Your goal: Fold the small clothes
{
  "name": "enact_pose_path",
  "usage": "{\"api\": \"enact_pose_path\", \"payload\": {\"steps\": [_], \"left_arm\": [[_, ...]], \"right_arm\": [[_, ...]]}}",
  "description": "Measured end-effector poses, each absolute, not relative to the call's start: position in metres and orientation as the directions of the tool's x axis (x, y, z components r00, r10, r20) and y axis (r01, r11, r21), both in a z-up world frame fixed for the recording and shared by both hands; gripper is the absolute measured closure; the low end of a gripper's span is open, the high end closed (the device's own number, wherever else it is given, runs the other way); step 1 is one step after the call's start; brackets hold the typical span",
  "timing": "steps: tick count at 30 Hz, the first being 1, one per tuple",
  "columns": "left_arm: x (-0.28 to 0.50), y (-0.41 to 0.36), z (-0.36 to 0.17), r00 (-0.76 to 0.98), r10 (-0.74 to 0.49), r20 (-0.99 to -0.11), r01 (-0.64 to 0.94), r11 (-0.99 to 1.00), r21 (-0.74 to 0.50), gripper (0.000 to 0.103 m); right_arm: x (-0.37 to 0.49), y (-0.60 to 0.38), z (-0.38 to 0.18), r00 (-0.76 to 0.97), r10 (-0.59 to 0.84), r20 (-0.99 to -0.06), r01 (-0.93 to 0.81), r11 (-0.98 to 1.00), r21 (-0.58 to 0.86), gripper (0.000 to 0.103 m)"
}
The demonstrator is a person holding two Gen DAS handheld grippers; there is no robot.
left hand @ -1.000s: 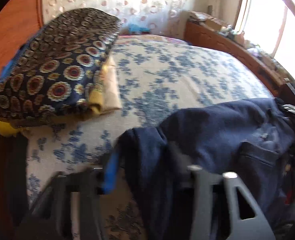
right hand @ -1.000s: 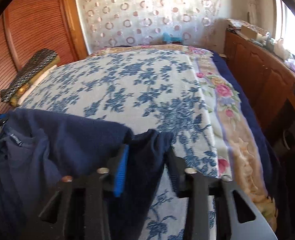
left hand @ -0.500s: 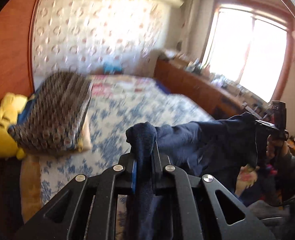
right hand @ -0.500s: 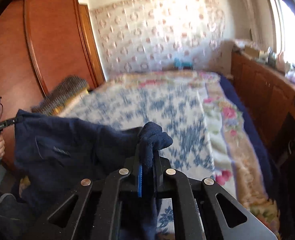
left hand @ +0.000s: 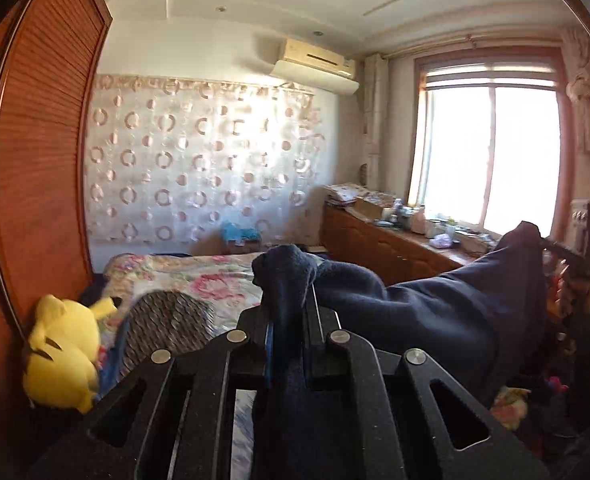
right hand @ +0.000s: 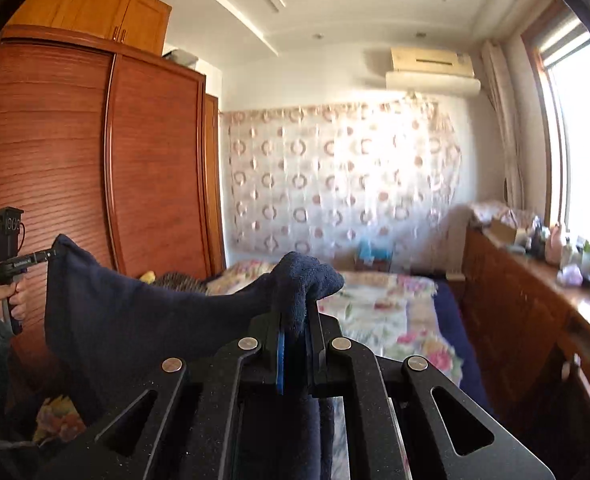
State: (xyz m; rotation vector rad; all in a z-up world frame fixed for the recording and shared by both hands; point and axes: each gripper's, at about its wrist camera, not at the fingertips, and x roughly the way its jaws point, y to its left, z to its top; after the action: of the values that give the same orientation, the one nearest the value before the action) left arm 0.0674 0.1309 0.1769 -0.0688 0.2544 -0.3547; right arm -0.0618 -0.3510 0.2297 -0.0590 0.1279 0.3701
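Navy garment held up between two claws above the bed.

The left claw (left hand: 289, 320) is clamped on a bunched corner of the navy garment (left hand: 435, 312); the right claw (right hand: 295, 320) is clamped on another corner. The cloth is seen stretched from each claw toward the other, at 3 o'clock in the left view and 9 o'clock in the right. At 12 o'clock the floral bed (right hand: 379, 304) is seen, and at 9 o'clock a yellow plush toy (left hand: 63, 352).

Both wrist views near-level, facing patterned curtain (left hand: 199, 168) across bed (right hand: 379, 312); shared: curtain, bed.
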Motion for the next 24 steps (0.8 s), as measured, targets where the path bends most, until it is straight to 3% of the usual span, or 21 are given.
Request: {"api": "enact_pose_path", "payload": {"steps": [6, 8, 10, 12, 15, 17, 19, 22, 24], "left_arm": [[0.21, 0.114, 0.172, 0.916, -0.195, -0.349, 0.215, 0.976, 0.018, 0.088], [0.259, 0.11, 0.14, 0.885, -0.165, -0.435, 0.204, 0.978, 0.043, 0.072], [0.294, 0.107, 0.1, 0.829, -0.172, -0.533, 0.217, 0.976, 0.024, 0.064], [0.299, 0.107, 0.063, 0.783, -0.224, -0.581, 0.245, 0.969, -0.044, 0.061], [0.28, 0.097, 0.036, 0.759, -0.254, -0.6, 0.283, 0.958, -0.048, 0.049], [0.263, 0.086, 0.021, 0.739, -0.249, -0.626, 0.305, 0.952, -0.018, 0.031], [0.247, 0.072, 0.016, 0.727, -0.272, -0.63, 0.347, 0.938, -0.004, 0.024], [0.234, 0.058, 0.013, 0.719, -0.286, -0.634, 0.377, 0.926, 0.009, 0.024], [0.229, 0.054, 0.009, 0.715, -0.29, -0.636, 0.375, 0.927, -0.001, 0.024]], "right_arm": [[0.075, -0.32, 0.251, 0.951, 0.22, -0.219, -0.242, 0.967, -0.079, 0.096], [0.134, -0.295, 0.228, 0.933, 0.164, -0.32, -0.202, 0.975, -0.089, 0.094], [0.186, -0.286, 0.189, 0.895, 0.05, -0.444, -0.113, 0.987, -0.117, 0.081], [0.211, -0.284, 0.151, 0.849, 0.008, -0.529, -0.072, 0.992, -0.1, 0.079], [0.2, -0.278, 0.114, 0.84, 0.048, -0.54, -0.099, 0.993, -0.066, 0.079], [0.19, -0.274, 0.096, 0.825, 0.062, -0.562, -0.128, 0.989, -0.078, 0.079], [0.177, -0.272, 0.084, 0.815, 0.077, -0.575, -0.158, 0.983, -0.092, 0.079], [0.164, -0.28, 0.071, 0.798, 0.114, -0.591, -0.193, 0.979, -0.073, 0.077], [0.17, -0.321, 0.07, 0.789, 0.129, -0.601, -0.204, 0.977, -0.058, 0.069]]}}
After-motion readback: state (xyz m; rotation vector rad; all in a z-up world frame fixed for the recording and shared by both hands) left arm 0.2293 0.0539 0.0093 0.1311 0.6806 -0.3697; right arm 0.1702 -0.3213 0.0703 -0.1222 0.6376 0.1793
